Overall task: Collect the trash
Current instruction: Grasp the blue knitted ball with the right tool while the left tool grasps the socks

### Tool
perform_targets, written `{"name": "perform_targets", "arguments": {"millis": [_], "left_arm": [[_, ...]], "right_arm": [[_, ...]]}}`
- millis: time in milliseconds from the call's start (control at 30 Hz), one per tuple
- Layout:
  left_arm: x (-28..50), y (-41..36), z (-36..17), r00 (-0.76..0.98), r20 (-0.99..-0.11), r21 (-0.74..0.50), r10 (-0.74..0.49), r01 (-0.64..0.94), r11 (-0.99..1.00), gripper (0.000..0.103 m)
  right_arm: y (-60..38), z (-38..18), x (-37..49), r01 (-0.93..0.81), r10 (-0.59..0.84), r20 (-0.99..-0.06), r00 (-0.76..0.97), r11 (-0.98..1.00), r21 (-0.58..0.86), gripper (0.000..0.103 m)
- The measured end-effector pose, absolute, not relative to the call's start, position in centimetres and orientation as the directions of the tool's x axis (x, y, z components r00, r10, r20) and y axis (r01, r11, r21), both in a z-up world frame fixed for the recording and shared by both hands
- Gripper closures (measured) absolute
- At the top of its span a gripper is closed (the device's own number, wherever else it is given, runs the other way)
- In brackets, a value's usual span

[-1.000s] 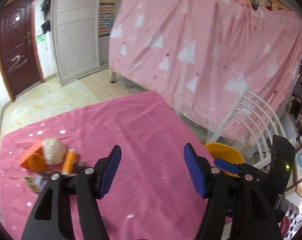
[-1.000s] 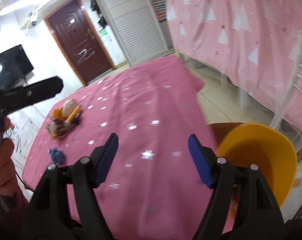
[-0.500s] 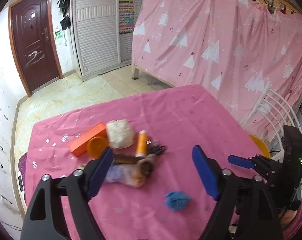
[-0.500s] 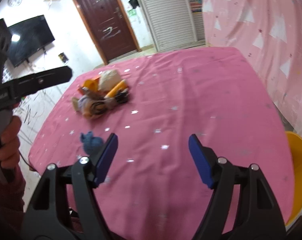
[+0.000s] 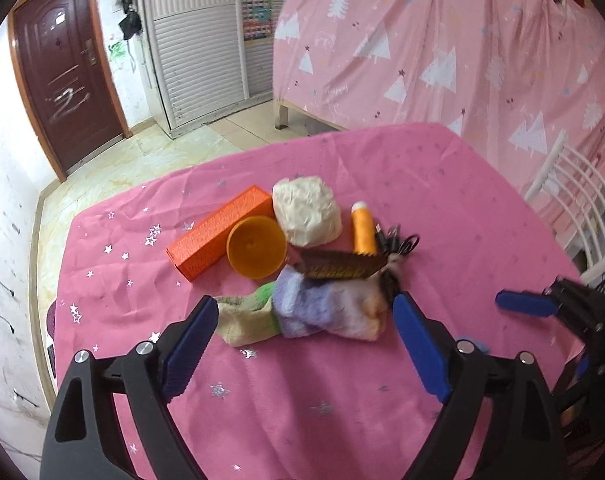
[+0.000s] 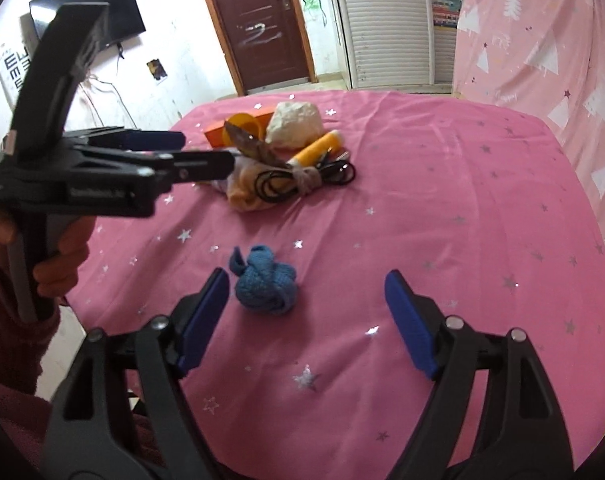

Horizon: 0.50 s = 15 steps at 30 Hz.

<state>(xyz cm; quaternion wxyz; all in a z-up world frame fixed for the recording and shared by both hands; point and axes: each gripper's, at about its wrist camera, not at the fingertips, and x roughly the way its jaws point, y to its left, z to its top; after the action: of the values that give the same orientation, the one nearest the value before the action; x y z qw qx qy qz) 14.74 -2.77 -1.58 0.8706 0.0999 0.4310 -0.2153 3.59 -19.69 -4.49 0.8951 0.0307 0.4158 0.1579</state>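
1. Since the earlier frames, both views have been swung from the curtain and chair onto the table's pile of items, which is now seen closer.
2. Left wrist view: the left gripper (image 5: 302,344) is held wide open and empty above the pink tablecloth (image 5: 462,208). Just beyond its tips a fuzzy pastel sock (image 5: 302,312) is seen. At 12 o'clock lie an orange box (image 5: 218,238), an orange cup (image 5: 256,252), a white lump (image 5: 307,212), an orange tube (image 5: 363,227), a brown wrapper (image 5: 338,266) and a black cable (image 5: 398,240).
3. Right wrist view: the right gripper (image 6: 306,320) is likewise spread open, holding nothing. A blue knitted ball (image 6: 265,280) lies between its tips, nearer the left pad. The pile is seen at 11 o'clock.
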Motion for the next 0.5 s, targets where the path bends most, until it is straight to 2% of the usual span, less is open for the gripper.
{"name": "perform_targets", "arguments": {"millis": [333,400,500], "left_arm": [[16.0,-3.2,-3.9,0.503,-0.807,-0.029,-0.309,0.488,0.872,0.022],[16.1,-3.2,-4.1,0.505,-0.804,-0.032,-0.314,0.491,0.871,0.033],[16.0,-3.2,-4.3,0.512,-0.789,-0.053,-0.339,0.493,0.868,0.059]], "right_arm": [[-17.8,-5.0,4.2,-0.288,0.3,-0.753,0.585,0.945,0.152,0.026],[-17.5,-5.0,4.2,-0.292,0.292,-0.755,0.588,0.946,0.139,0.026],[-17.3,-5.1,4.4,-0.291,0.284,-0.756,0.59,0.948,0.129,0.026]]}}
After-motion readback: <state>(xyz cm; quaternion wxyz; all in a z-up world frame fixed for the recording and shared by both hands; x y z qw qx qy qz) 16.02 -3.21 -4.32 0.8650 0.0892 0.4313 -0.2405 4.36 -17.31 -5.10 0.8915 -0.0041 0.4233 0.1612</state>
